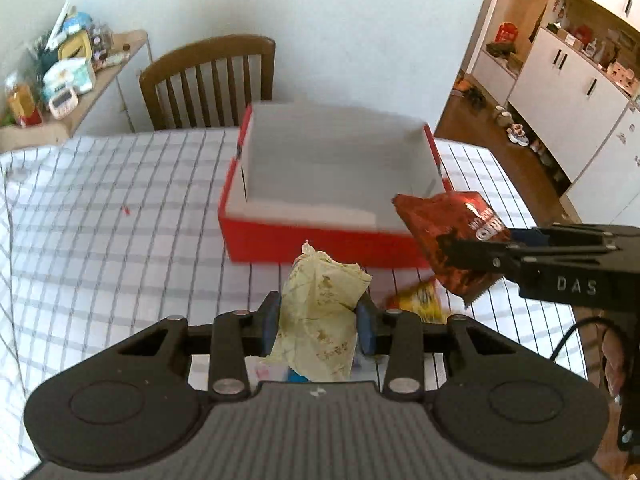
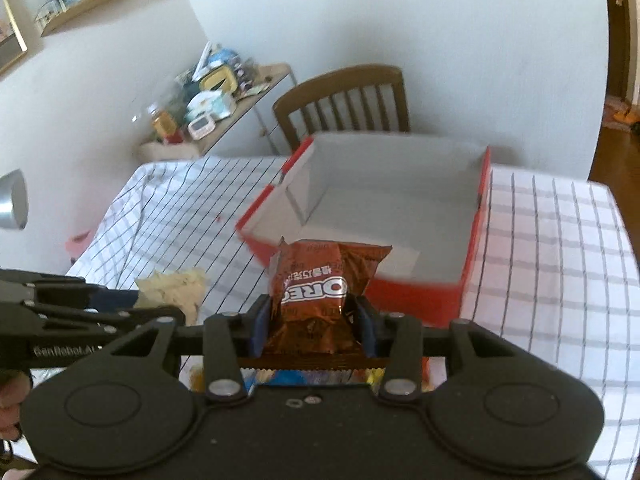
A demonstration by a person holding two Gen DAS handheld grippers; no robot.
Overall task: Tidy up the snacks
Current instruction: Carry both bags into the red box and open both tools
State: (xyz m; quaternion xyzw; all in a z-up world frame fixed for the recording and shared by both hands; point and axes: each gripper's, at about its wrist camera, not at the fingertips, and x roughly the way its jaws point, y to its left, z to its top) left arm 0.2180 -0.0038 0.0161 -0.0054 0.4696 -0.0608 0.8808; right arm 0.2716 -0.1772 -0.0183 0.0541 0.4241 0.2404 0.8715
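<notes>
My left gripper (image 1: 319,322) is shut on a pale yellow snack packet (image 1: 320,304), held above the checked tablecloth just in front of the open red box (image 1: 320,240). My right gripper (image 2: 312,326) is shut on a brown Oreo packet (image 2: 316,284), held near the box's front edge. The Oreo packet (image 1: 448,232) and right gripper (image 1: 476,258) show at the right of the left wrist view. The left gripper (image 2: 160,312) and yellow packet (image 2: 172,292) show at the left of the right wrist view. The red box (image 2: 400,284) has a white inside with nothing visible in it.
A yellow-orange snack packet (image 1: 420,300) lies on the table under the right gripper; more packets (image 2: 288,378) lie below. A wooden chair (image 1: 208,80) stands behind the table. A cluttered side shelf (image 1: 68,76) is at the far left. White cabinets (image 1: 568,80) stand at the right.
</notes>
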